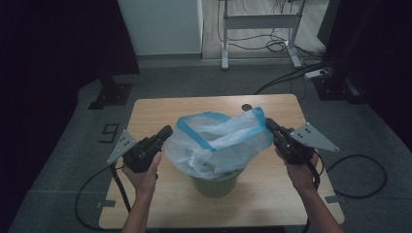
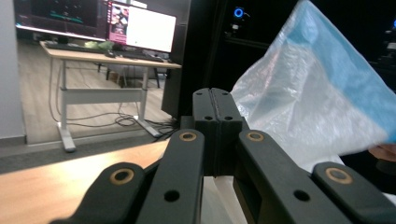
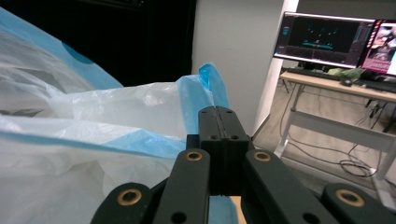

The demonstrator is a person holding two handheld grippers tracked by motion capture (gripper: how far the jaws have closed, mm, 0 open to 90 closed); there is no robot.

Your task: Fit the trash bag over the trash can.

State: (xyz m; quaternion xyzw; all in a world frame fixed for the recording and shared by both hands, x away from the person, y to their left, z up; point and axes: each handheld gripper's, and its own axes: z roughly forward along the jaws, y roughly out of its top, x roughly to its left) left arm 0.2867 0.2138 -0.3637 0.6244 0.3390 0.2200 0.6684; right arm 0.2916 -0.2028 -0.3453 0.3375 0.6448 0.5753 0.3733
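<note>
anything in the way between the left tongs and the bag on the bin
Nothing visible. The left tongs, jaws shut, sit right at the left edge of the plastic bag over the green bin, with no object between them.

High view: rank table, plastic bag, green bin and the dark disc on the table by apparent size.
1. Table, by far the largest.
2. Plastic bag, white with blue bands.
3. Green bin; the bag covers its upper part, so its full size is unsure.
4. Dark disc at the far edge, the smallest.
</note>
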